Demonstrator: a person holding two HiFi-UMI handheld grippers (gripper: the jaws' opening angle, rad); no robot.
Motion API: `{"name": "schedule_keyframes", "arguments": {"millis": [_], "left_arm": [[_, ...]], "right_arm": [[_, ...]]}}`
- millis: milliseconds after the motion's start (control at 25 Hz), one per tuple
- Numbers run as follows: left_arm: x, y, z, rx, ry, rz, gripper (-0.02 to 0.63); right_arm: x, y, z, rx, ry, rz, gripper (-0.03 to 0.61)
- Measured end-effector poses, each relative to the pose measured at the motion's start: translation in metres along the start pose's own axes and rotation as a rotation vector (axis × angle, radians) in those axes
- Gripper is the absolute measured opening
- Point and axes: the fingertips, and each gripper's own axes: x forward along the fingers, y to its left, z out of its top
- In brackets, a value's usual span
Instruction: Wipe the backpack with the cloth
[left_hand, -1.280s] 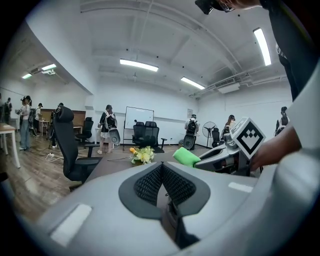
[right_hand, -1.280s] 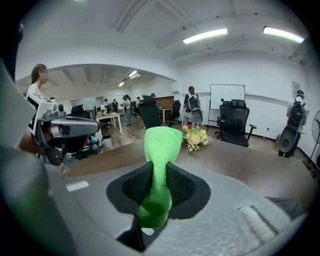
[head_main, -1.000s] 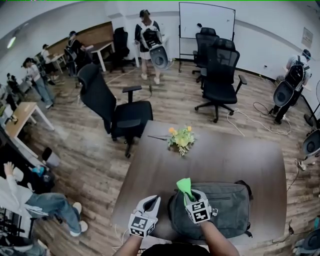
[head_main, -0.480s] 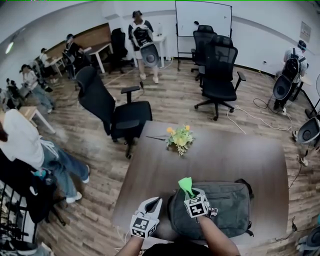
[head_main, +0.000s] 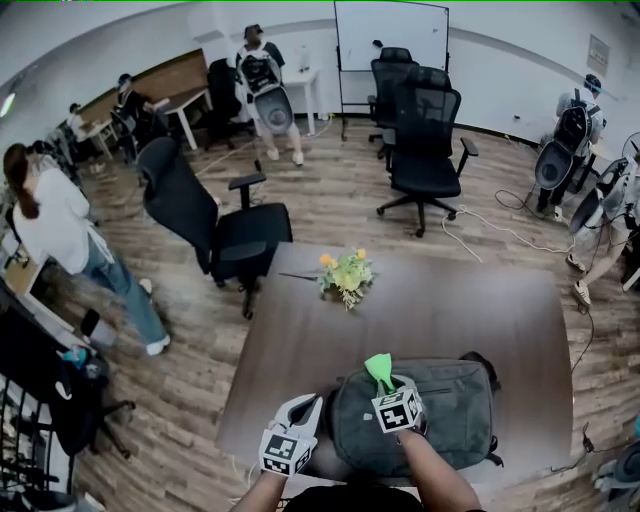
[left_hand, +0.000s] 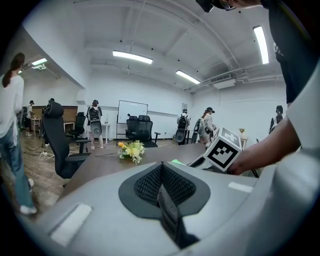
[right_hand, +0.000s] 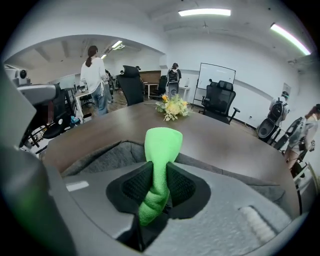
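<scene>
Currently: right gripper (right_hand: 159, 189) jaws clamped on green cloth (right_hand: 162, 146) above grey backpack (head_main: 455, 425). Left gripper (left_hand: 161, 189) jaws pressed together, empty. Wiping judged barely started; backpack surface left.

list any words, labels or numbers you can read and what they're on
No text is readable.
Wall sign: too small to read.
Whiteboard: nothing legible.
Left gripper, right gripper: square marker patterns, no letters.
Backpack, green cloth: no print visible.
</scene>
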Motion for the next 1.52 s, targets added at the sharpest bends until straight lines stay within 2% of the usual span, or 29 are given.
{"name": "schedule_keyframes", "arguments": {"millis": [640, 800, 1280, 1520], "left_arm": [[0.017, -0.031, -0.007, 0.008, 0.029, -0.038, 0.020], [0.020, -0.042, -0.005, 0.017, 0.056, -0.049, 0.019], [0.028, -0.061, -0.015, 0.006, 0.051, -0.070, 0.018], [0.036, -0.071, -0.009, 0.008, 0.044, -0.083, 0.018]], "right_arm": [[-0.023, -0.061, -0.037, -0.005, 0.071, -0.130, 0.086], [-0.033, -0.082, -0.044, 0.017, 0.085, -0.166, 0.086], [-0.081, -0.164, -0.071, 0.095, 0.124, -0.302, 0.086], [-0.104, -0.196, -0.081, 0.120, 0.119, -0.361, 0.086]]}}
